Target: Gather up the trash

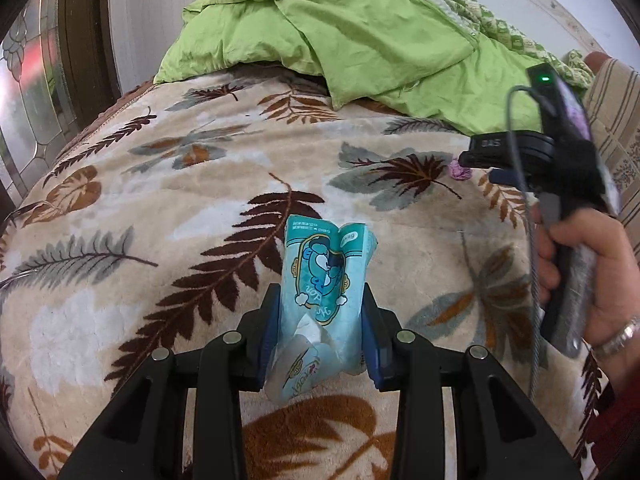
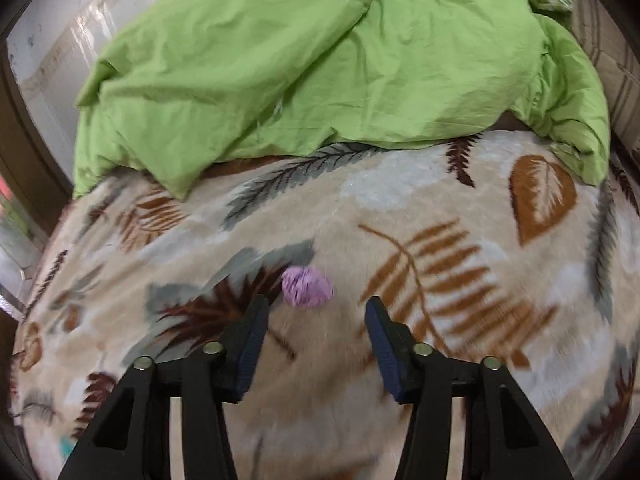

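Note:
My left gripper (image 1: 320,300) is shut on a crumpled light-blue snack wrapper (image 1: 324,280) with a cartoon print, held above the leaf-patterned blanket (image 1: 160,200). A small crumpled purple paper ball (image 2: 307,286) lies on the blanket (image 2: 440,200), just ahead of my right gripper (image 2: 318,306) and slightly left of the gap's middle. The right gripper is open and nothing sits between its fingers. In the left wrist view the purple ball (image 1: 460,170) peeks out beside the right gripper's body (image 1: 560,152), which a hand (image 1: 592,280) holds at the right edge.
A rumpled green duvet (image 1: 340,32) (image 2: 320,72) lies across the far side of the bed. A dark wooden frame and patterned glass (image 1: 28,100) stand at the left. A striped cushion (image 1: 616,120) is at the far right.

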The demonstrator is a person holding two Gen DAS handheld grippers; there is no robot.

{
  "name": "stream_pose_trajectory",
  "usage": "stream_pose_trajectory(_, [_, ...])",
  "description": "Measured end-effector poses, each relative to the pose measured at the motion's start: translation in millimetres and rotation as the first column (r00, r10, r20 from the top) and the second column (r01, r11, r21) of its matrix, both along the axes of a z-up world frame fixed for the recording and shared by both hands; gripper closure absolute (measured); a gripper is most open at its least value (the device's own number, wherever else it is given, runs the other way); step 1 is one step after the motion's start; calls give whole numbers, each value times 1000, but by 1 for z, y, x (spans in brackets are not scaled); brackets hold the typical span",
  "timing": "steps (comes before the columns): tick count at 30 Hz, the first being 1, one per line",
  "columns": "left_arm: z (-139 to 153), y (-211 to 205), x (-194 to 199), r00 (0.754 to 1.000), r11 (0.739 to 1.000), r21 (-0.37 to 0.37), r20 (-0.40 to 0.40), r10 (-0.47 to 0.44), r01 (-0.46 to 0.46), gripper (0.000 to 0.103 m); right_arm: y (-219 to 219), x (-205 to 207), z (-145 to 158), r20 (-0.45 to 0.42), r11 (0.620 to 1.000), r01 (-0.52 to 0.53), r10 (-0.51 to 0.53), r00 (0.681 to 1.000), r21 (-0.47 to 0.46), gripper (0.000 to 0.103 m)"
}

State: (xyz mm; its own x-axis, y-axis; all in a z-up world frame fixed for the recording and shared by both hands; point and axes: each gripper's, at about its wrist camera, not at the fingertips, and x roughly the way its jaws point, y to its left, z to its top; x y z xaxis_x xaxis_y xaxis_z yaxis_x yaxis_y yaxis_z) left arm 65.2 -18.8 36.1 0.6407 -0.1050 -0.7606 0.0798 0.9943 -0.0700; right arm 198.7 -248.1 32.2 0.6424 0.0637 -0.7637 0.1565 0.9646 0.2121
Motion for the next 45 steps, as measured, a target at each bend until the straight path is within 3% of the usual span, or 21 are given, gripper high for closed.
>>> stream_pose_trajectory(6, [-6,0,6,1000,1000,-6,-26,7,-7,68,6,32,-23,-38,1000,-7,6,999,-25,64])
stream_pose_trajectory(8, [-7,-1,6,1000,1000,2,-25,9,-9,68,10,32,-25,-27,998,-3,1,1000,-63,70])
stream_pose_trajectory(12, [-6,-2,6,1000,1000,11,-19,9,-9,68,12,17,-17,6,997,-11,12,1000,-82,71])
stream_pose_trajectory(22, [15,8,-21,998,1000,2,53,19,-19,68,25,-117,37,99,998,-55,59,993,-41,71])
stream_pose_trajectory(29, [40,6,-67,990,998,35,131,-49,45,68,38,-229,68,151,999,-40,41,988,-12,71])
stream_pose_trajectory(34, [40,10,-109,989,995,32,108,-100,97,68,46,-294,72,159,999,-43,46,986,-23,71])
stream_pose_trajectory(45, [53,20,-198,972,987,87,183,-147,133,68,54,-359,64,180,999,-35,35,983,-2,71])
